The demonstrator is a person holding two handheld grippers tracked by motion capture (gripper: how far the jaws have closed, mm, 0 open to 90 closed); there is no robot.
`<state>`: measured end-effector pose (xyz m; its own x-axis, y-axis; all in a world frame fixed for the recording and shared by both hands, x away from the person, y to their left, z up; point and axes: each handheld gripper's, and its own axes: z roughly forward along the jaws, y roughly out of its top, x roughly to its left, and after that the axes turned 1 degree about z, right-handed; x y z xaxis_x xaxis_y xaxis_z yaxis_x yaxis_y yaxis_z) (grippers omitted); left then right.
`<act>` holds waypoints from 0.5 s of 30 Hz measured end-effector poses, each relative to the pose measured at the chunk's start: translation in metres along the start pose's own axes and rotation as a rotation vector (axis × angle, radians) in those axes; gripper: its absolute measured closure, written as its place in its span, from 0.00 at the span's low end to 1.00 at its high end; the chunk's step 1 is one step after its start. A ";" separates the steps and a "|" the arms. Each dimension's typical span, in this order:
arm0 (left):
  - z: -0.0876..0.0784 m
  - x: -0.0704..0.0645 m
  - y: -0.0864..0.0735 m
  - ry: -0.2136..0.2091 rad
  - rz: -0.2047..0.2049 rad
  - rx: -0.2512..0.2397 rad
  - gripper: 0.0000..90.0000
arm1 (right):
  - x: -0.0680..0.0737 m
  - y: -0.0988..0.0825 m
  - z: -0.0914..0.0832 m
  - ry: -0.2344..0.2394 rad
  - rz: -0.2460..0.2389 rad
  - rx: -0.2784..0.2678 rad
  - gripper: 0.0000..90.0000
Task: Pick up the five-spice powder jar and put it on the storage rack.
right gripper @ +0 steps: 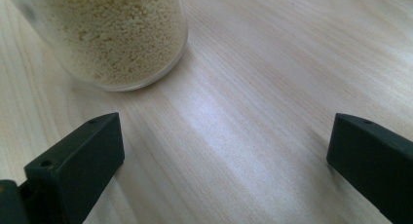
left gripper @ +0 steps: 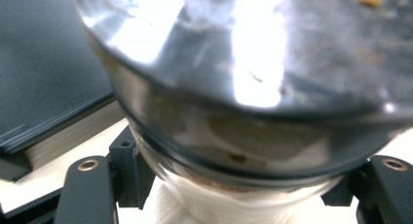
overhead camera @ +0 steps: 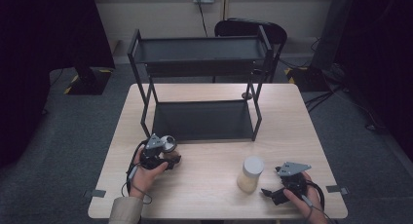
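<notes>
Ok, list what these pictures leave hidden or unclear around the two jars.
- Left gripper view: the shiny metal-lidded glass jar is blurred and cut off by the frame; its contents are unreadable.
- High view: the left gripper covers that jar's body.
- Right gripper view: the grain-filled clear jar loses its top to the edge.

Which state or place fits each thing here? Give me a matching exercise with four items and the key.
1. left gripper
2. right gripper
3. grain jar
4. rack

a. stands at the table's far half
b. open, nothing between its jaws
c. shut on a silver-lidded jar
d. stands free, white lid on

Pairs: 1-c, 2-b, 3-d, 4-a
</notes>
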<state>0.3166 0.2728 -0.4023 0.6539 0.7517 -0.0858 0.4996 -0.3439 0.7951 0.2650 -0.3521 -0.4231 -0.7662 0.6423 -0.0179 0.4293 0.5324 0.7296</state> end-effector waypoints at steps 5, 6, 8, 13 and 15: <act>0.000 0.005 0.011 -0.030 -0.028 0.001 0.34 | 0.000 0.000 0.000 0.000 0.000 0.000 0.00; -0.001 0.006 0.014 -0.036 -0.029 0.004 0.34 | 0.000 0.000 0.000 0.000 0.000 0.000 0.00; -0.001 0.007 0.019 -0.043 -0.032 0.007 0.34 | 0.000 0.000 0.000 0.000 0.000 0.000 0.00; 0.000 0.010 0.036 -0.059 -0.031 0.014 0.34 | 0.000 0.000 0.000 0.000 0.000 0.000 0.00; 0.000 0.011 0.042 -0.069 -0.035 0.009 0.34 | 0.000 0.000 0.000 0.000 0.000 0.000 0.00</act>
<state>0.3446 0.2672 -0.3699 0.6733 0.7230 -0.1548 0.5275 -0.3231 0.7857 0.2650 -0.3521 -0.4231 -0.7662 0.6423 -0.0177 0.4293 0.5323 0.7296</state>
